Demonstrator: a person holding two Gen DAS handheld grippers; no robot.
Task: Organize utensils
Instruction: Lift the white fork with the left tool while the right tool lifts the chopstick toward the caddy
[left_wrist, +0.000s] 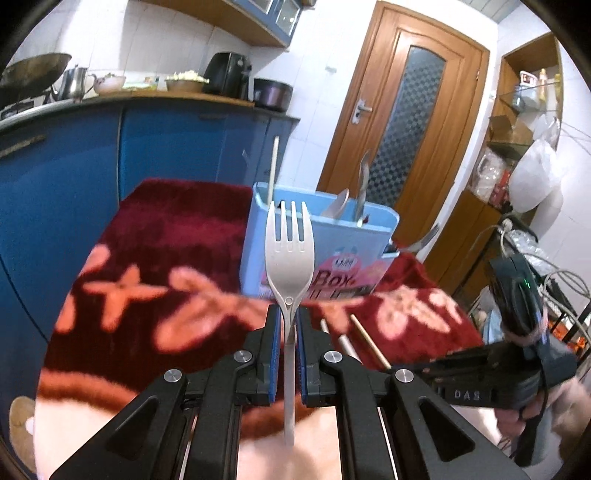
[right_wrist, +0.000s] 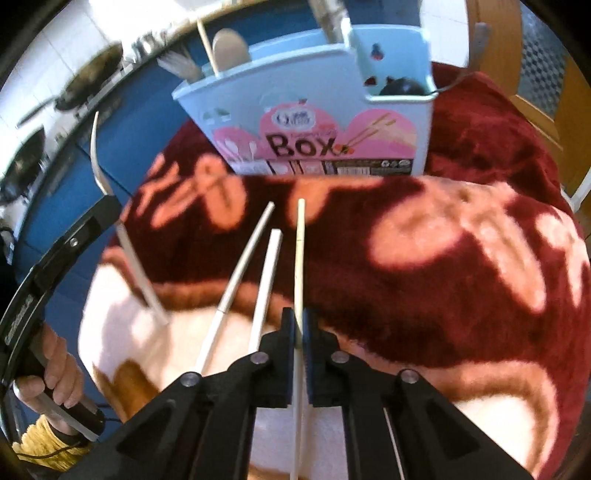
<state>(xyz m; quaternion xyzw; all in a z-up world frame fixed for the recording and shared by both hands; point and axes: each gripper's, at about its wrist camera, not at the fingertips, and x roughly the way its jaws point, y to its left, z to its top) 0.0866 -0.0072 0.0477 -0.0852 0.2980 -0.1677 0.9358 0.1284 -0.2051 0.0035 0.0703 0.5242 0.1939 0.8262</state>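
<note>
My left gripper (left_wrist: 290, 314) is shut on a pale plastic fork (left_wrist: 290, 254), held upright above the blanket, tines up, in front of the light blue utensil box (left_wrist: 373, 236). It also shows in the right wrist view (right_wrist: 125, 236), at the left. My right gripper (right_wrist: 298, 317) is shut on a wooden chopstick (right_wrist: 300, 251), low over the blanket and pointing toward the box (right_wrist: 306, 88). Two silver-and-white chopsticks (right_wrist: 243, 266) lie on the blanket just left of it. The box holds a spoon (right_wrist: 229, 50), a chopstick and metal utensils.
A dark red blanket (right_wrist: 461, 266) with pink patterns covers the table. Blue kitchen cabinets (left_wrist: 147, 147) with pans and pots on the counter stand behind. A wooden door (left_wrist: 402, 122) and cluttered shelves (left_wrist: 517, 155) are at the right.
</note>
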